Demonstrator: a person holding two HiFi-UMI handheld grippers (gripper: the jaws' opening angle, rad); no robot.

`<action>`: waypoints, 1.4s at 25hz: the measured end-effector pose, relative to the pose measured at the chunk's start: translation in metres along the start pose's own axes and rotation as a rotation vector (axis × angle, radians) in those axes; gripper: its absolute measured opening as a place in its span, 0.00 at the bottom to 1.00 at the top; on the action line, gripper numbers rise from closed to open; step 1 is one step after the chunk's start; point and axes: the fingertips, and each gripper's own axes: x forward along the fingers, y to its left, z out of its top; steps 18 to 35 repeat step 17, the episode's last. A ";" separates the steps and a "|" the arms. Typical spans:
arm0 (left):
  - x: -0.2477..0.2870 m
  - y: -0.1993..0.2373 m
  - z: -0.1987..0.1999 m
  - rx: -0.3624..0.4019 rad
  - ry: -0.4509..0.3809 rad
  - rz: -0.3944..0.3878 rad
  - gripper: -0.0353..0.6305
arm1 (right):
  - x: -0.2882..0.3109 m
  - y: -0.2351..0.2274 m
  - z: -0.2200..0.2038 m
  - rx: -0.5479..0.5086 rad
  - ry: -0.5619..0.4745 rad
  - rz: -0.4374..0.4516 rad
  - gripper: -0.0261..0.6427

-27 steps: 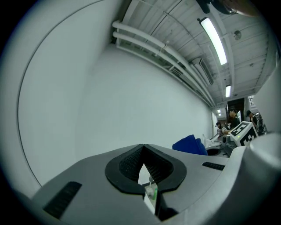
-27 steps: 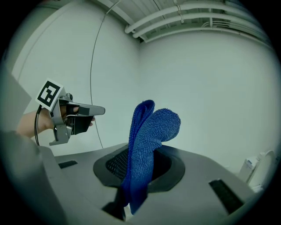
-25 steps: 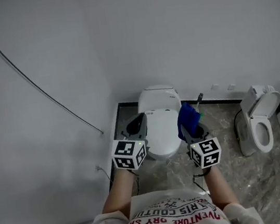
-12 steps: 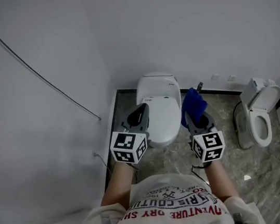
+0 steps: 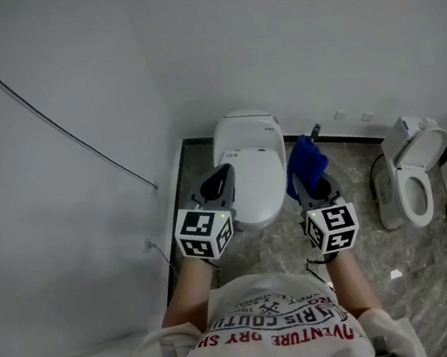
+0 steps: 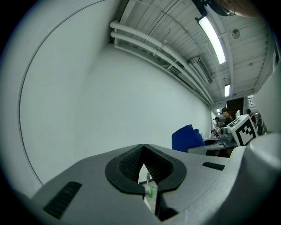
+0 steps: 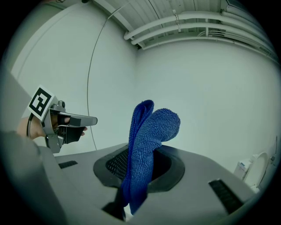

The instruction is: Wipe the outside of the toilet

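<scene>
Right gripper view — jaws pinching blue cloth (image 7: 147, 140); left gripper (image 6: 142, 148) closed.

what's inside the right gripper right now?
A folded blue cloth, clamped between the right gripper's pads and standing up above them. Its lower end drops into the gap behind the pads, so how far it reaches there is hidden. Nothing else shows between the jaws.

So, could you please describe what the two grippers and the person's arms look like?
The left gripper and right gripper are grey shells with black ribbed jaw pads, each carrying a white cube with black square markers. The forearms are bare; the person wears a white T-shirt with red lettering.
</scene>
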 end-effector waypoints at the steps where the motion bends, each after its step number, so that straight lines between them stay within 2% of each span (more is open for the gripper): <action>1: 0.000 -0.001 -0.001 0.001 0.003 -0.001 0.06 | 0.000 0.000 -0.001 0.003 0.002 0.001 0.15; 11: 0.006 0.000 -0.008 0.002 0.032 0.011 0.06 | 0.004 -0.002 -0.007 0.021 0.019 0.017 0.15; 35: 0.007 0.003 -0.013 0.001 0.033 0.015 0.06 | 0.007 -0.001 -0.012 0.016 0.026 0.023 0.15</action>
